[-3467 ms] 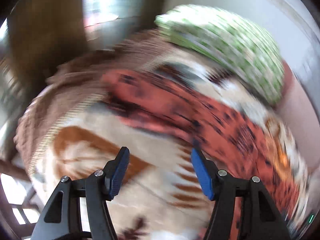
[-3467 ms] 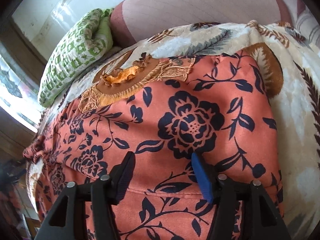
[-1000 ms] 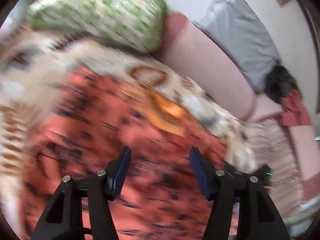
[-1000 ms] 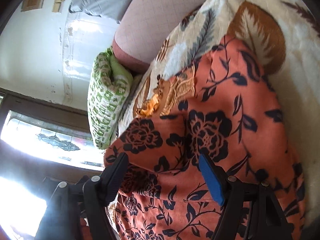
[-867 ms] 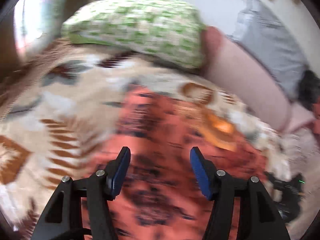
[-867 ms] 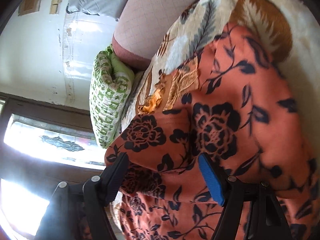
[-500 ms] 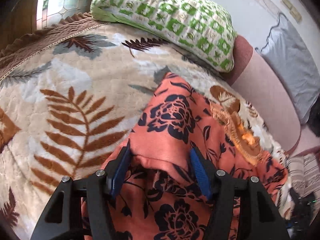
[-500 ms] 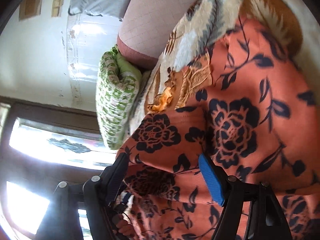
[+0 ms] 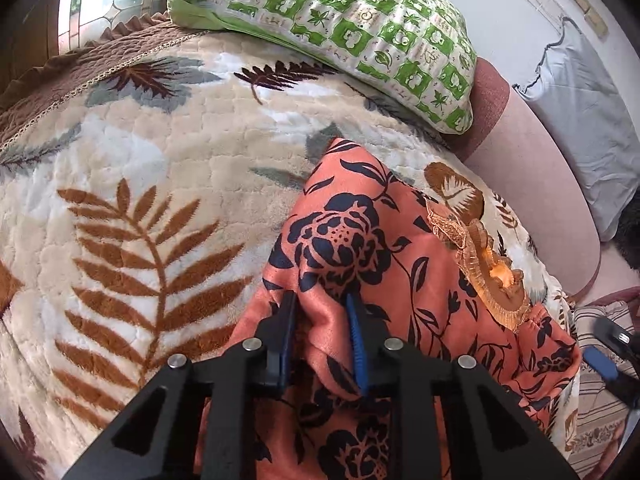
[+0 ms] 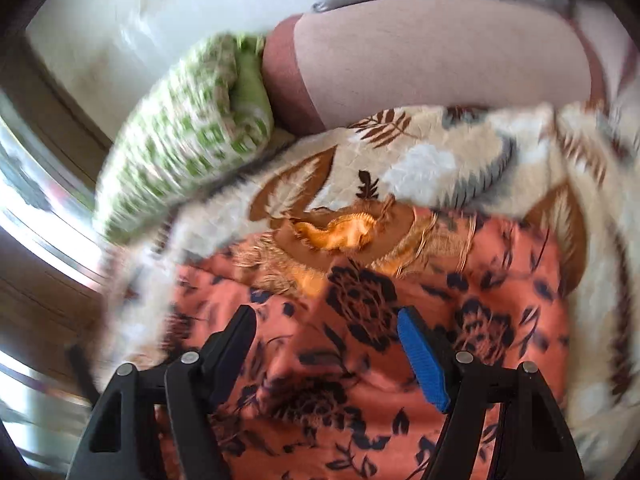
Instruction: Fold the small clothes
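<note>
So compared w/ half a sec ago, the left gripper (image 9: 320,336) is no longer just straddling the fabric. Its jaws are closing, and a raised ridge of the orange floral garment (image 9: 384,264) is bunched between the two pads at bottom centre of the left wrist view. The gap is now narrow, and cloth fills it. Looks like the pads are pressing on it, so a pinch on the sleeve/side edge is prob being made, i.e. the grab step before a fold-over, not the fold itself.

The right gripper (image 10: 326,344) is seen held wide, nothing between the pads, hovering above the garment (image 10: 400,380) in the lower middle of its frame. That view is blurred now where it was sharp a sec ago, and the framing is swung round, so it's being moved fast.

The garment is spread on the leaf-print blanket (image 9: 140,184), centre-right of the left view, gold-trimmed neckline (image 9: 492,280) toward the right. Green checked pillow (image 9: 340,28) sits at top, well apart from it.

Fold barely begun, imo.
</note>
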### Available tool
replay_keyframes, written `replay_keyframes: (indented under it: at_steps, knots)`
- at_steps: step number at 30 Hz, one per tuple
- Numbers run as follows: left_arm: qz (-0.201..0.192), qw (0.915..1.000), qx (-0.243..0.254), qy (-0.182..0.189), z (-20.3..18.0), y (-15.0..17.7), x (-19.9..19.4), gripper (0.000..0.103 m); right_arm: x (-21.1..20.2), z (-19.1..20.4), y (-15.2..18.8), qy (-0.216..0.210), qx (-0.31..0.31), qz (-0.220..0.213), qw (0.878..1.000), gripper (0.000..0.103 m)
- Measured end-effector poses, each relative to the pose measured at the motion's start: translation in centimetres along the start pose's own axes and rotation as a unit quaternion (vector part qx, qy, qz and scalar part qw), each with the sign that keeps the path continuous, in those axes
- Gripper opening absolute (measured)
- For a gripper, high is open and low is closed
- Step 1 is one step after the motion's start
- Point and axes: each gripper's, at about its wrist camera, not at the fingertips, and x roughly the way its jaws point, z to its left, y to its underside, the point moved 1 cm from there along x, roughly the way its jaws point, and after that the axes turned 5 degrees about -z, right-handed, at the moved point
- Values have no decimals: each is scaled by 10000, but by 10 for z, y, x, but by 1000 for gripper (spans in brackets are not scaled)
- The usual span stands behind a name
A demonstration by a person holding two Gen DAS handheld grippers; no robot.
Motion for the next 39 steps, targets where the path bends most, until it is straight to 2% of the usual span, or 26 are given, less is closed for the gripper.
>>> replay_keyframes:
  at_steps: [3,4,5,6,7,8,10,11,12,16,19,20,22,23,25,26,27,28,29,30,31,32,33,35,39]
  knots:
    - [55,10000,-49,62,2,-1,0,25,34,27,-4,684,-344,623,9951,76]
    - [77,9999,-65,92,4,-1,0,25,43,29,-4,878,-387,711,9928,76]
    - [94,9998,-82,128,5,-2,0,25,67,22,1,1395,-534,978,9839,73]
    - [113,9998,-92,161,6,-2,-1,25,67,22,1,1395,-534,978,9839,65]
    - [129,9996,-120,201,8,-3,-1,25,74,15,5,1525,-521,1096,9808,32]
    - [136,9995,-160,238,9,-3,-2,25,77,4,8,1539,-418,1232,9795,25]
    - [124,9990,-269,327,12,-4,-3,25,69,-29,17,1144,61,1387,9837,18]
    - [101,9987,-324,389,13,-4,-4,19,64,-37,19,1037,141,1392,9847,13]
    - [65,9984,-362,432,13,-4,-6,18,53,-52,23,828,315,1377,9865,10]
    - [-78,9982,-352,488,9,-3,-12,14,10,-93,24,-83,1155,999,9882,10]
    - [-153,9984,-359,419,8,-2,-15,13,-27,-98,10,-627,1375,267,9882,9]
    - [-164,9983,-396,384,9,-2,-15,13,-44,-96,3,-970,1450,-129,9846,9]
    - [-139,9983,-440,345,11,-2,-12,13,-67,-95,-3,-1397,1376,-833,9770,9]
    - [-109,9986,-419,293,11,-2,-10,13,-84,-95,-2,-1661,1173,-1464,9681,9]
    - [-53,9990,-389,207,12,-2,-7,13,-94,-106,7,-1796,959,-2042,9575,9]
    - [-27,9991,-386,196,13,-2,-5,13,-73,-135,23,-1391,891,-2023,9653,9]
    - [-10,9991,-389,185,13,-1,-4,13,-73,-135,23,-1391,891,-2023,9653,9]
    - [-2,9991,-381,169,12,-2,-4,13,-57,-153,31,-1215,1085,-1703,9718,13]
    - [9,9992,-367,153,12,-1,-3,13,-31,-185,48,-1202,1708,-1055,9722,13]
    - [-2,9994,-334,129,11,-1,-4,13,-20,-204,62,-1242,2162,-809,9650,13]
    - [3,9994,-321,108,11,-2,-4,13,-15,-239,92,-1243,2925,-701,9456,13]
    - [-15,9995,-314,82,11,-2,-5,13,-15,-239,92,-1243,2925,-701,9456,13]
    - [-24,9995,-315,64,12,-2,-5,13,-16,-254,107,-1258,3152,-662,9383,13]
    - [-125,9995,-291,35,11,-3,-8,13,-26,-269,129,-1227,3302,-638,9337,13]
    - [-609,9981,-54,-110,3,-5,-29,13,-52,-277,137,-916,3067,-764,9443,13]
